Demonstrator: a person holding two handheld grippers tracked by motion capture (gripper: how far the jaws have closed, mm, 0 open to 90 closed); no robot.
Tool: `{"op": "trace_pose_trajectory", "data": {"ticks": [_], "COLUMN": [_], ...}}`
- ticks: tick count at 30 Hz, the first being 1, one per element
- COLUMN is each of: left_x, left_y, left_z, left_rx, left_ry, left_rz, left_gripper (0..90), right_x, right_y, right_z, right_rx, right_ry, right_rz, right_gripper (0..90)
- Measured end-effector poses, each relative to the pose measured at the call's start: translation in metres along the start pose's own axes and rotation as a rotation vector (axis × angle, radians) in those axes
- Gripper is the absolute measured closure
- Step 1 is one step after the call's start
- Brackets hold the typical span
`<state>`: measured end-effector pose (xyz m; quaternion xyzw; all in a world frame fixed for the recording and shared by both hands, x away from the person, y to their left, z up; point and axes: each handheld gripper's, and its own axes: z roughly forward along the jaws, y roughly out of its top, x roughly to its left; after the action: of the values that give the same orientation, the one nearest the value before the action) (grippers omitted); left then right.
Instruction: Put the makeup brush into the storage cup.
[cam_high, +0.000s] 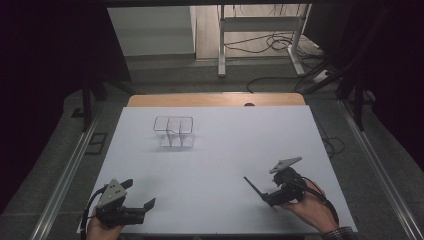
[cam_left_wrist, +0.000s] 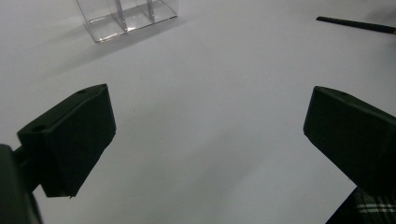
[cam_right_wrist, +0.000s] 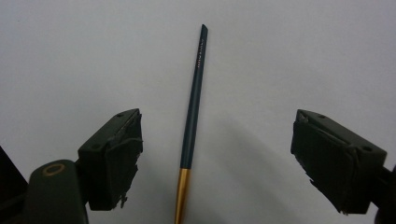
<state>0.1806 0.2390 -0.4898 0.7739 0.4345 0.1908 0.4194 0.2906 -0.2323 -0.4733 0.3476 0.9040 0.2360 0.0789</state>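
On the white bench (cam_high: 215, 150), the thing in play is a thin dark brush (cam_right_wrist: 194, 100) with a gold ferrule, lying flat well to the near-right of the clear organizer (cam_high: 173, 131), which sits toward the far-left part of the sheet. The right hand-held gripper (cam_right_wrist: 215, 158) straddles the brush handle with its jaws standing wide, nothing pinched, each pad clear of the handle on its side. The left hand-held gripper (cam_left_wrist: 205, 135) sits at the near-left, well in front of the organizer, jaws spread wide and holding nothing. What I'd worry about: that handle is skinny and round and lies flush on the sheet, so if the pads come in too high they'll probably skate over it or roll it sideways instead of catching it. The foam on the pads looks chewed up at the edges too, which won't help grip. And grabbing near the ferrule end leaves a long tail sticking out, so it could pivot in the grip and miss the organizer's narrow slots, or knock that light plastic thing over. Count-wise: one brush, one organizer with what looks like three compartments, all seemingly empty, two hand-held grippers, one bench.
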Motion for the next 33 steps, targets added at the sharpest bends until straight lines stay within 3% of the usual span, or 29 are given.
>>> {"op": "trace_pose_trajectory", "data": {"ticks": [14, 33], "left_x": [0.0, 0.0], "left_y": [0.0, 0.0], "left_z": [0.0, 0.0], "left_rx": [-0.002, -0.002], "left_ry": [-0.003, -0.005], "left_rz": [0.0, -0.001], "left_gripper": [2.8, 2.9], "right_x": [0.001, 0.007], "right_y": [0.013, 0.038], "right_z": [0.009, 0.022], "right_rx": [0.077, 0.199], "right_ry": [-0.006, 0.014], "right_rz": [-0.025, -0.087], "right_gripper": [24.1, 49.5]}}
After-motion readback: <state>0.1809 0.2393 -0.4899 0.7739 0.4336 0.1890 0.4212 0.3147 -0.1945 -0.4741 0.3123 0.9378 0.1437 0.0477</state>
